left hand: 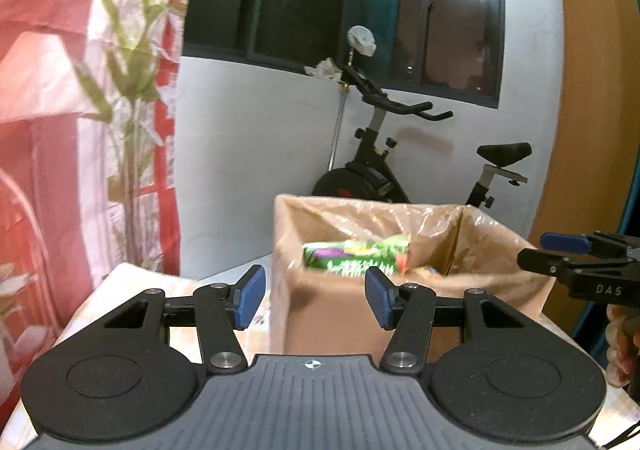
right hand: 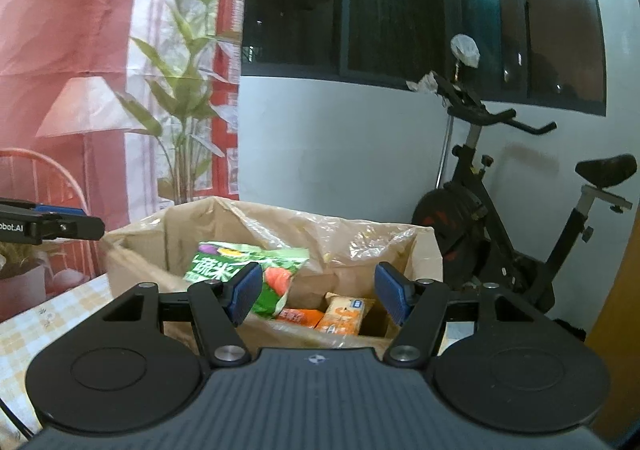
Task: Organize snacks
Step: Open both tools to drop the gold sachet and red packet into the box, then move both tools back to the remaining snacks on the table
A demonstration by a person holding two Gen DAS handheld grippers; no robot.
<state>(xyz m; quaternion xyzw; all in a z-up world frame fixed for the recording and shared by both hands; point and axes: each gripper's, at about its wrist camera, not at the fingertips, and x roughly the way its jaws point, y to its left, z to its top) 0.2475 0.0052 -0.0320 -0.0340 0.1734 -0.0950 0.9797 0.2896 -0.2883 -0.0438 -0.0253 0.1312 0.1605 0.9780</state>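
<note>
Sitting on the table, the cardboard box (right hand: pixel 132 262) holds a green snack bag (right hand: pixel 244 270) and orange packets (right hand: pixel 340 316); left gripper (left hand: pixel 315 298) and right gripper (right hand: pixel 320 292) both gape wide, empty

The green snack bag (left hand: pixel 356 256) in the left wrist view is smeared with motion blur, so its print can't be read there. The cardboard box (right hand: pixel 424 250) front wall hides the lower halves of the orange packets (right hand: pixel 340 316) inside the box, and whatever lies under them is out of sight. In the left view the right hand-held gripper (left hand: pixel 532 250) is cut off by the frame edge beside the box. Same deal in the right view: the left hand-held gripper (right hand: pixel 94 224) only pokes in left of the box, so neither view tells how those jaws stand.
</note>
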